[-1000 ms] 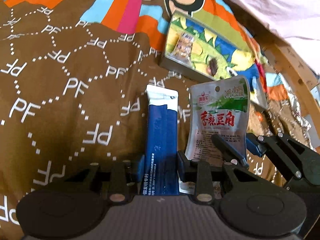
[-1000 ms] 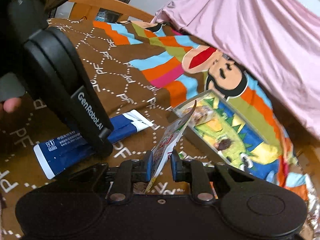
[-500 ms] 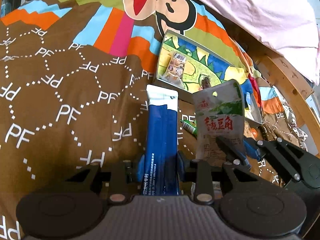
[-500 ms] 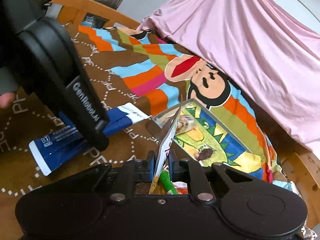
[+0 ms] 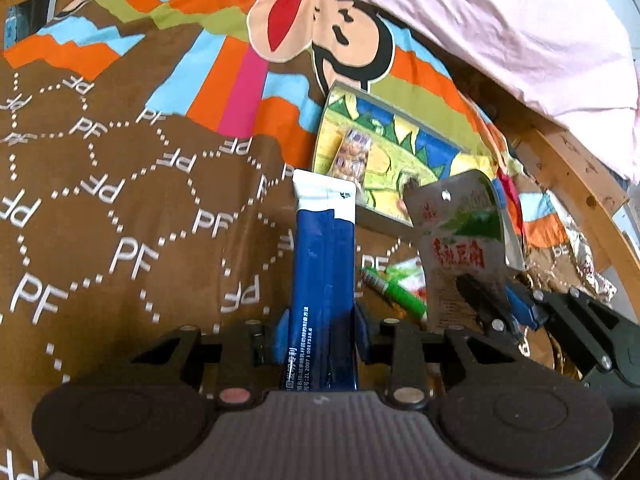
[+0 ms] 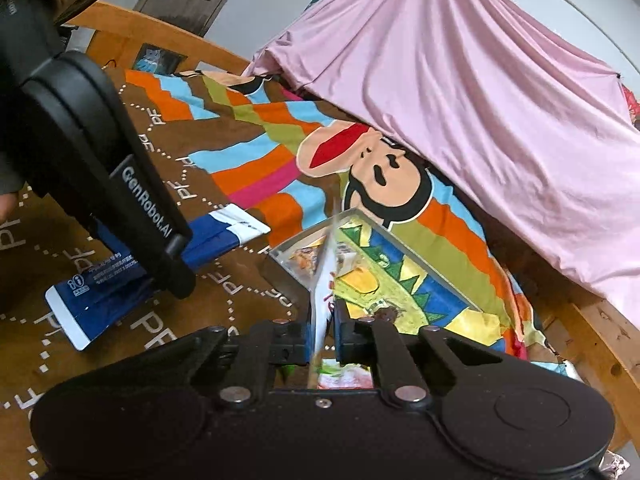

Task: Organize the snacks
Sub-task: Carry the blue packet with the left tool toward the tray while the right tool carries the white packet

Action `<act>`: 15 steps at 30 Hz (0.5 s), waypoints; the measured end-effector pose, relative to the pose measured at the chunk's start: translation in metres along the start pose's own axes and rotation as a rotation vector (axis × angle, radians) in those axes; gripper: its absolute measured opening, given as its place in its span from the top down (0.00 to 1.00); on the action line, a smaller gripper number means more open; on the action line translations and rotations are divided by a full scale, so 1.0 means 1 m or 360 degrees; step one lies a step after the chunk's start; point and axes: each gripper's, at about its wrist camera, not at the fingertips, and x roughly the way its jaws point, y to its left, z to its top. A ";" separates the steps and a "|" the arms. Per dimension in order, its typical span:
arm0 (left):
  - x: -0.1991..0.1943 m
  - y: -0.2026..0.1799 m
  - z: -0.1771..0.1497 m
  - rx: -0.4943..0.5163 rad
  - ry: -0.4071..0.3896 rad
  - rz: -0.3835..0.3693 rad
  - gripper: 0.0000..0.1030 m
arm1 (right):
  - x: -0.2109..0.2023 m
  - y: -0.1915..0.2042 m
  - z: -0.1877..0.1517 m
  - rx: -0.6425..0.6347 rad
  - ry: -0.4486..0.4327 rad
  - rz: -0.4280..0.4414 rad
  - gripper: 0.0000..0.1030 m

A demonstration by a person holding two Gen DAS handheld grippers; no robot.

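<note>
A: Starting at the left, what do we record?

B: We log one brown bedspread (image 5: 120, 208) printed with "PF" letters and a cartoon monkey face, spread over the bed. Above it, the left tongs (image 5: 320, 328) are clamped on one blue-and-white sachet (image 5: 323, 264), which points forward toward the tin.

A: And the middle?

B: We count one shallow tin tray (image 5: 384, 216) with a green, yellow and blue picture on its floor, resting on the bedspread. Two small snack items lie in it: one packet (image 5: 352, 152) near its left end, one dark item (image 6: 386, 314) further along. Just in front of the tin we see one green packet (image 5: 394, 292) lying on the bedspread.

A: The right side?

B: The right tongs (image 6: 322, 334) are closed on one silvery pouch (image 5: 460, 240) with red characters and a green band, held upright above the tin's near edge. From the right wrist we see it edge-on. We count one pink sheet (image 6: 460, 100) draped behind, and one wooden bed rail (image 5: 572, 176) on the far right.
</note>
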 end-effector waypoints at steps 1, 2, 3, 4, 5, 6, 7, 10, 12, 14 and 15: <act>0.002 -0.001 0.004 -0.0004 -0.0012 -0.0005 0.66 | 0.001 -0.003 0.001 0.0013 -0.0004 -0.0006 0.91; 0.003 -0.002 0.007 -0.0004 -0.0027 -0.0013 0.66 | 0.002 -0.004 0.001 0.0026 -0.0002 -0.0005 0.91; 0.005 -0.003 0.010 0.0001 -0.0046 -0.0024 0.66 | 0.005 -0.006 0.002 0.0040 0.0006 -0.0005 0.91; 0.006 -0.005 0.013 0.0008 -0.0066 -0.0032 0.66 | 0.007 -0.008 0.001 0.0047 0.0014 -0.0005 0.91; 0.008 -0.006 0.015 0.0017 -0.0084 -0.0038 0.66 | 0.010 -0.009 0.001 0.0053 0.0020 -0.0009 0.91; 0.010 -0.007 0.016 0.0025 -0.0100 -0.0041 0.66 | 0.011 -0.011 0.000 0.0055 0.0021 -0.0015 0.91; 0.012 -0.008 0.017 0.0036 -0.0115 -0.0041 0.66 | 0.013 -0.013 0.000 0.0053 0.0020 -0.0025 0.91; 0.019 -0.011 0.027 0.0059 -0.0158 -0.0043 0.66 | 0.018 -0.020 0.005 0.0050 -0.0007 -0.0077 0.91; 0.024 -0.014 0.037 0.0063 -0.0200 -0.0065 0.66 | 0.024 -0.029 0.010 0.0035 -0.0033 -0.0117 0.91; 0.032 -0.018 0.050 0.0052 -0.0244 -0.0101 0.66 | 0.033 -0.040 0.013 0.0023 -0.0054 -0.0157 0.91; 0.037 -0.021 0.057 0.0052 -0.0259 -0.0117 0.66 | 0.038 -0.048 0.014 0.0033 -0.0056 -0.0171 0.91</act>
